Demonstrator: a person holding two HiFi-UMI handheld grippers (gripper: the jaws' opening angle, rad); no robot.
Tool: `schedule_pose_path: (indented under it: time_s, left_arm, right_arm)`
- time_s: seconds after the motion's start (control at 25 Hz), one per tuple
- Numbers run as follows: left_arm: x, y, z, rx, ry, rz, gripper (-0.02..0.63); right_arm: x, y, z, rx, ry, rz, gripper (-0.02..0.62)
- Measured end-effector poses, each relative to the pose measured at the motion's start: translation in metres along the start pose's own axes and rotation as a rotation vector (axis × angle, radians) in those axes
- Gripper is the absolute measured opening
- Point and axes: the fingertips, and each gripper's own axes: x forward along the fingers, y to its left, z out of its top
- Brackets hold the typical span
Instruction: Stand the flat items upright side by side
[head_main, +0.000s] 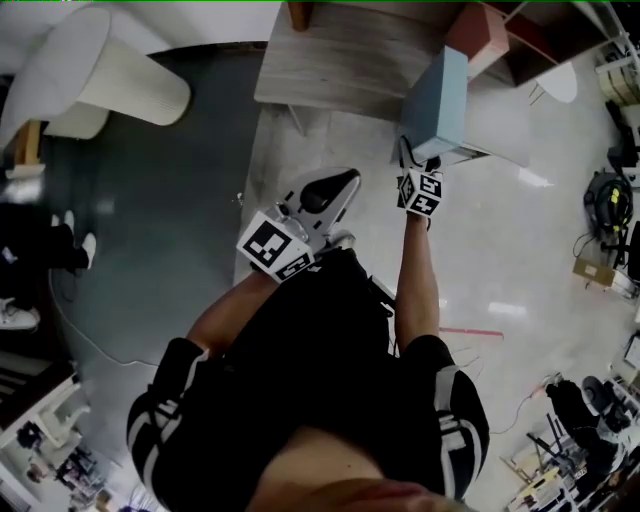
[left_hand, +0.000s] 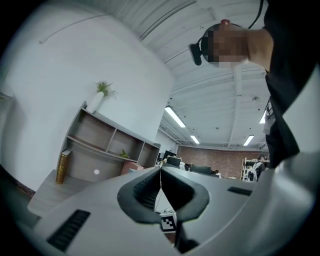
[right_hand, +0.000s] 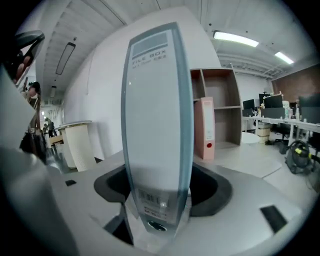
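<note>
Partway through, by judgement. One pink file box (right_hand: 206, 129) already upright against the shelf unit (right_hand: 227, 107); inside a compartment or just in front of it, cannot tell. Second item, a blue file box (right_hand: 157, 125), off the counter (head_main: 330, 60) and clamped between the wide-spread jaws of the right gripper (head_main: 417, 165), spine toward the camera, roughly upright, near the shelf unit but apart from the pink one. Left gripper (left_hand: 161, 195) closed tight on nothing, hanging further from the shelf unit than the right. Left to do, probably: carry the blue box across, set it down on its narrow edge beside the pink one, release. Shelf compartments mostly bare: something small and green in one middle bay; a brown-gold book (left_hand: 62, 167) upright at the shelf unit's outer end; a white vase with a sprig (left_hand: 97, 100) on top.
</note>
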Motion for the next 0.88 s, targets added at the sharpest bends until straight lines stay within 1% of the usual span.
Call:
schedule_pose_path:
  time_s: [0.04, 0.2, 0.28, 0.36, 0.48, 0.6, 0.76, 0.88]
  left_arm:
    - [0.003, -0.002, 0.003, 0.002, -0.002, -0.01, 0.025]
    - [0.02, 0.006, 0.009, -0.009, 0.009, -0.033, 0.025]
    - [0.038, 0.015, 0.011, -0.001, 0.019, -0.044, 0.025]
    - [0.061, 0.026, 0.011, 0.004, 0.03, -0.061, 0.025]
    - [0.086, 0.044, 0.016, -0.013, 0.034, -0.095, 0.025]
    - [0.101, 0.056, 0.024, -0.029, 0.043, -0.135, 0.025]
    - [0.12, 0.07, 0.033, -0.035, 0.064, -0.201, 0.025]
    - [0.131, 0.082, 0.035, -0.034, 0.079, -0.216, 0.025]
  right_arm:
    - [-0.002, -0.006, -0.001, 0.007, 0.011, -0.012, 0.337]
    - [-0.004, -0.01, -0.003, -0.059, 0.072, -0.031, 0.334]
    - [0.001, -0.016, -0.002, -0.07, 0.096, -0.034, 0.333]
    - [0.009, -0.026, 0.002, -0.065, 0.104, -0.043, 0.333]
    - [0.024, -0.034, 0.004, -0.065, 0.126, -0.066, 0.332]
    - [0.033, -0.036, 0.007, -0.041, 0.146, -0.108, 0.33]
    - [0.043, -0.045, 0.025, -0.008, 0.147, -0.168, 0.328]
    - [0.052, -0.052, 0.029, -0.007, 0.161, -0.189, 0.327]
